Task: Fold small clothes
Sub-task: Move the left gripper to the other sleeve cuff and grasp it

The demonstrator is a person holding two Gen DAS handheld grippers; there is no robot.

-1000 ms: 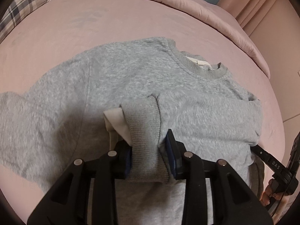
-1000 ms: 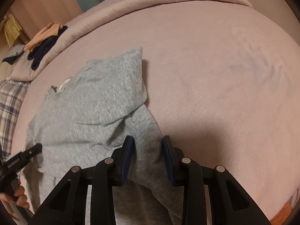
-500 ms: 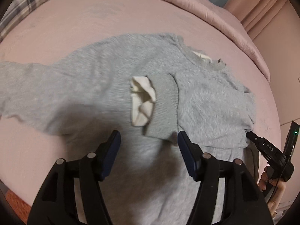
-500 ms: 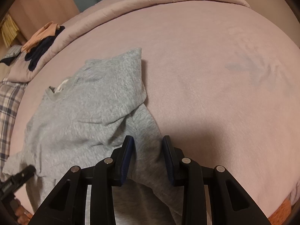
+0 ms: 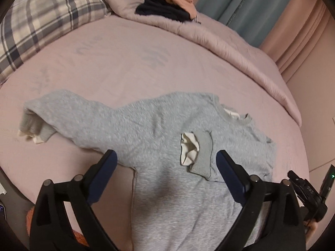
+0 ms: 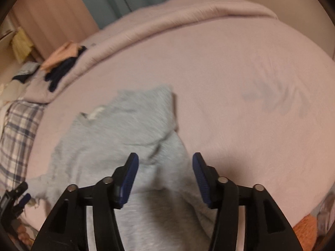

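Note:
A small grey sweatshirt [image 5: 150, 129] lies flat on the pink bed. One sleeve is folded across the chest, its ribbed cuff [image 5: 202, 156] with white lining on top. The other sleeve [image 5: 41, 121] stretches out to the left. My left gripper [image 5: 166, 165] is open and empty, raised above the shirt's lower body. In the right wrist view the sweatshirt [image 6: 125, 138] shows with its folded shoulder edge. My right gripper [image 6: 165, 175] is open and empty above the shirt's side near the hem.
A plaid pillow [image 5: 41, 16] lies at the back left. A rolled pink duvet [image 5: 209, 33] runs along the far edge with dark and peach clothes [image 5: 167, 6] on it. Curtains hang behind. An orange thing [image 6: 305, 228] sits past the bed's near edge.
My left gripper let go of the sleeve cuff, opened wide and pulled back and up. My right gripper opened off the shirt's side and lifted. The cuff stays on the chest.

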